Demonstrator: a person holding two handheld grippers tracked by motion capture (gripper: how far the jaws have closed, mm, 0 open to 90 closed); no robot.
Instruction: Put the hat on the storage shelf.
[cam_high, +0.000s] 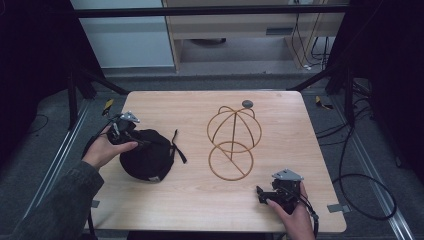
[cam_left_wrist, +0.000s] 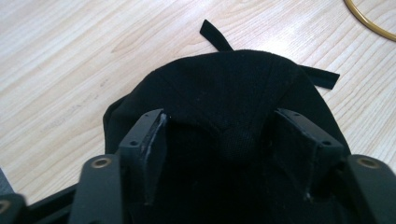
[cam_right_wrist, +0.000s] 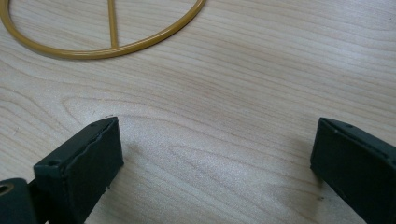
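From the high view, a light wooden surface (cam_high: 200, 200) stood in a dim room. A person's left forearm, in a dark grey sleeve (cam_high: 60, 205), came in from the bottom left corner and angled up to the right. The left hand (cam_high: 102, 150) held the left claw (cam_high: 131, 140) against the upper left side of a black cap (cam_high: 147, 155), which lay on the left part of the surface, with a strap trailing off its right side. Near the middle of the surface stood a gold wire stand (cam_high: 234, 142), a dome of hoops on a ring base. A small grey disc (cam_high: 247, 104) lay just behind the stand, near the far edge. At the bottom right, the right hand (cam_high: 295, 215) held the right claw (cam_high: 261, 194) low near the front edge, pointing left and well apart from the stand.

In the left gripper view, the left claw (cam_left_wrist: 229, 140) was spread partway, with one jaw on each side of a raised fold of the black cap (cam_left_wrist: 233, 88). The cloth filled the space between them and touched both inner faces. Two ends of a black strap (cam_left_wrist: 322, 77) stuck out from behind the cap. A short arc of the gold ring (cam_left_wrist: 369, 18) sat in the top right corner.

In the right gripper view, the right claw (cam_right_wrist: 215, 154) was spread wide over bare wood, with nothing between its jaws. The ring base (cam_right_wrist: 93, 51) of the stand lay ahead at the upper left, apart from the jaws.
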